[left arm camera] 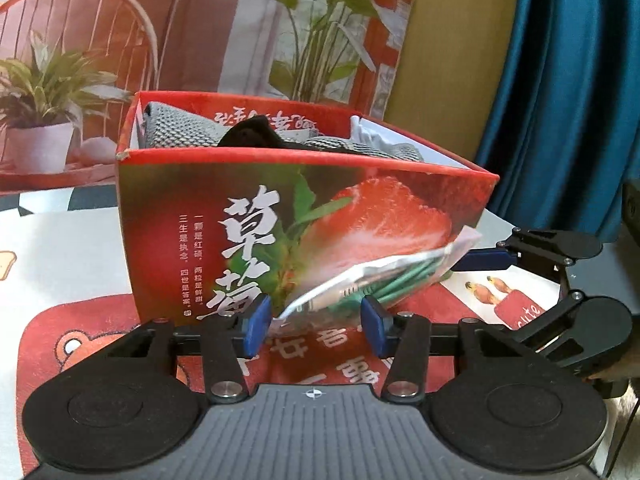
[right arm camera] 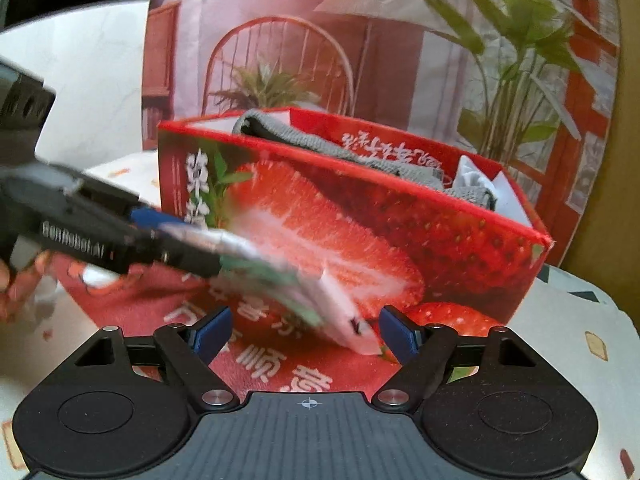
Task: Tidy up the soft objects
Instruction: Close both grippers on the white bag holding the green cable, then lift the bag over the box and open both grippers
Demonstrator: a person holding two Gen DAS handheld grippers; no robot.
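A red strawberry-print box (left arm camera: 304,216) stands on the table and holds grey knitted cloth (left arm camera: 176,132), a black cloth (left arm camera: 252,132) and a white item (left arm camera: 364,132). It also shows in the right wrist view (right arm camera: 360,220). A clear plastic bag with a green cable (left arm camera: 372,280) hangs in front of the box. In the left wrist view my right gripper (left arm camera: 476,260) is shut on the bag's upper right corner. My left gripper (left arm camera: 316,324) is open with the bag's lower end between its fingers. In the right wrist view the bag (right arm camera: 288,280) is blurred, and the gripper in the foreground (right arm camera: 304,334) stands open.
A red and white printed mat (left arm camera: 72,320) covers the table. A printed backdrop with a chair and plants (left arm camera: 200,40) hangs behind the box. A blue curtain (left arm camera: 568,100) is at the right.
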